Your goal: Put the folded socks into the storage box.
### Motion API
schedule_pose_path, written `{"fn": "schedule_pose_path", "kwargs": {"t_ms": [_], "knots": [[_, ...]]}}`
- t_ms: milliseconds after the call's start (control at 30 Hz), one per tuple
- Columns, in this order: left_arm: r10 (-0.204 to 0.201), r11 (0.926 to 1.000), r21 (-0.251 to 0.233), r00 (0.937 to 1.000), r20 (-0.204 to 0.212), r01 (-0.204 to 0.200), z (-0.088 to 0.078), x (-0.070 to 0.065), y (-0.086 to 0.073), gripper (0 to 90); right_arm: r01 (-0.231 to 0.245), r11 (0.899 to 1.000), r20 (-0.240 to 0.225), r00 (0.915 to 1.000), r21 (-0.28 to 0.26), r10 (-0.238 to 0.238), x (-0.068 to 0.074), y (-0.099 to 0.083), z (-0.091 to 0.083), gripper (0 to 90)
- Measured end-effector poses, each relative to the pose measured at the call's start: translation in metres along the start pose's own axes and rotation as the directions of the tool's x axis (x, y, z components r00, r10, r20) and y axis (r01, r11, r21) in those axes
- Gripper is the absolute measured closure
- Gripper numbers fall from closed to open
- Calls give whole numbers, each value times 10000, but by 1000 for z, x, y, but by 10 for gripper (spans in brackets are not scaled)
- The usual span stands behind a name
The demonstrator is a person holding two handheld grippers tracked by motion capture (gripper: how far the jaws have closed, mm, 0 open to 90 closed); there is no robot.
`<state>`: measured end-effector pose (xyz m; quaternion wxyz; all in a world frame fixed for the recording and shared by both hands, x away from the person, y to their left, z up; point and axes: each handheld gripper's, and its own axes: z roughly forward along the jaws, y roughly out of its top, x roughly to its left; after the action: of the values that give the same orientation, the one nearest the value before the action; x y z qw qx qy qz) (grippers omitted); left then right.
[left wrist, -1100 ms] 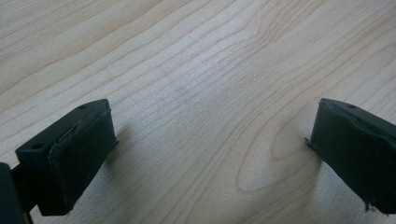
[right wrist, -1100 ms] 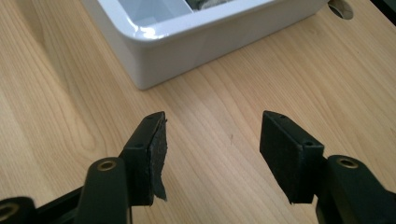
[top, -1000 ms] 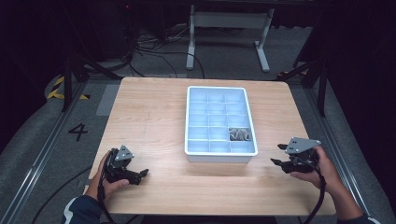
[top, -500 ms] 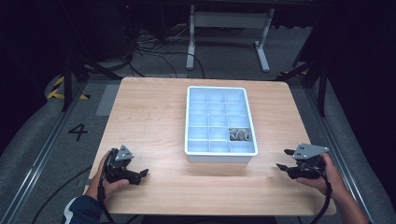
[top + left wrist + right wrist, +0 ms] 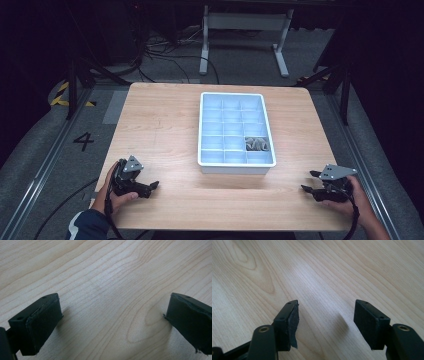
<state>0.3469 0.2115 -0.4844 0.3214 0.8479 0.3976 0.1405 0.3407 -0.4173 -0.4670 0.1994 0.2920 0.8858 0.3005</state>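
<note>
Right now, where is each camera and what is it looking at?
High view: above the person's side, looking forward and down at the table, tray, both hands.
Left gripper view: on the left tool, facing bare wood between open jaws.
Right gripper view: on the right tool, likewise.
Shared: all show the wooden tabletop.

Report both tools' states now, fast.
Left tool: open, holding nothing, low over the table.
Right tool: open, holding nothing, low over the table.
</note>
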Motion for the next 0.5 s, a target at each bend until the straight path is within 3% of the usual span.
{"fn": "schedule_pose_path", "kwargs": {"t_ms": [167,233,333,500], "knots": [[0,10000,4,10000,-11,0,0,0,0,4,-744,9956,-248,9970,-561,731,-1,-12,-2,365],[2,10000,7,10000,-13,-2,0,0,0,4,-1105,9899,-325,9936,-893,1080,-2,-18,-2,336],[2,10000,3,10000,-9,-2,0,0,0,4,-1903,9745,-632,9809,-1188,1838,-6,-27,-1,302],[-31,10000,-42,10000,-33,31,1,1,0,2,-2048,9722,-546,9783,-1136,1997,-7,-28,-1,281]]}}
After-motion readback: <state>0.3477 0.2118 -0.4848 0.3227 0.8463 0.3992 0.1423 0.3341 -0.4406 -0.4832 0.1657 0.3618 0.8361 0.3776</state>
